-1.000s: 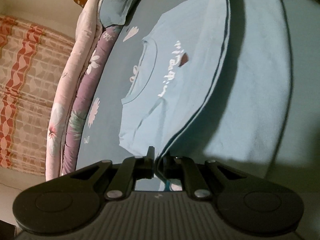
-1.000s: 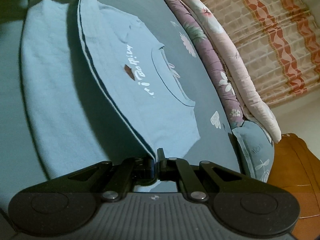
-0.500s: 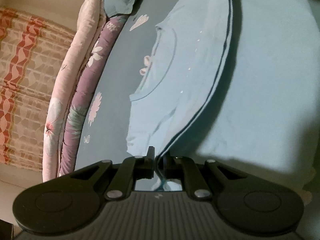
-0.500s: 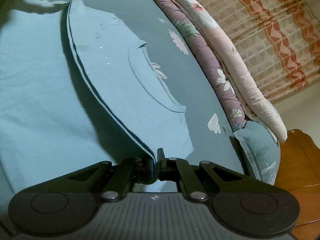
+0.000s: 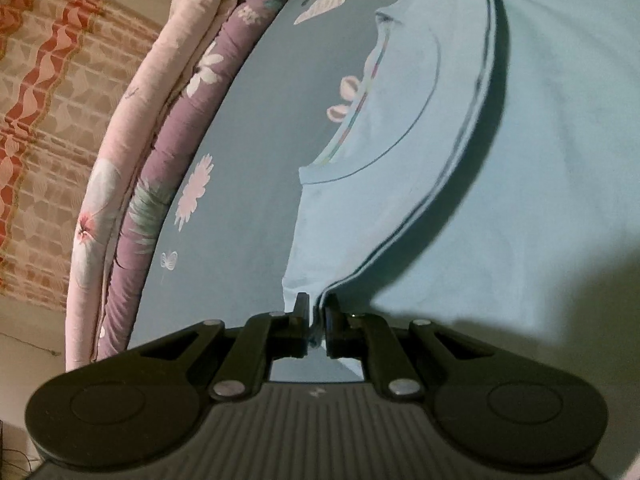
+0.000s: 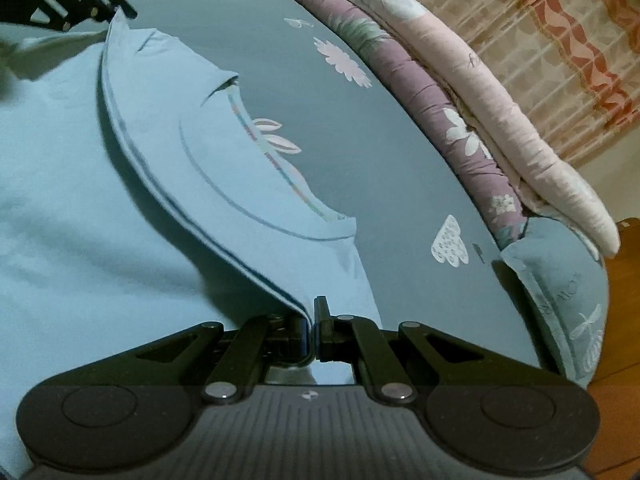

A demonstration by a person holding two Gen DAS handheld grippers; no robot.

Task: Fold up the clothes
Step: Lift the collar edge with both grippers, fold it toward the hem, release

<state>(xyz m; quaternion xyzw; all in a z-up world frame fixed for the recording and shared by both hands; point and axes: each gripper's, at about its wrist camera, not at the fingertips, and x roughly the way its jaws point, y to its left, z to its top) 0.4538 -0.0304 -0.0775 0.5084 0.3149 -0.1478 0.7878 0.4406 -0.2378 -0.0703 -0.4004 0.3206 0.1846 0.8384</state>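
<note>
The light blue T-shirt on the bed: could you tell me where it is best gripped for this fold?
Grip the light blue T-shirt at the two ends of its raised edge, as the left gripper and right gripper do, approaching from the open bedspread side: the edge spans taut between them.

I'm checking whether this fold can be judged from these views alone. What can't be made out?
- Light blue T-shirt: chest print, covered by the folded-over half, both views.
- Its sleeves and far end: cut off by frame edges.
- Left tool and right tool: pinched hem hidden between the fingers.
</note>
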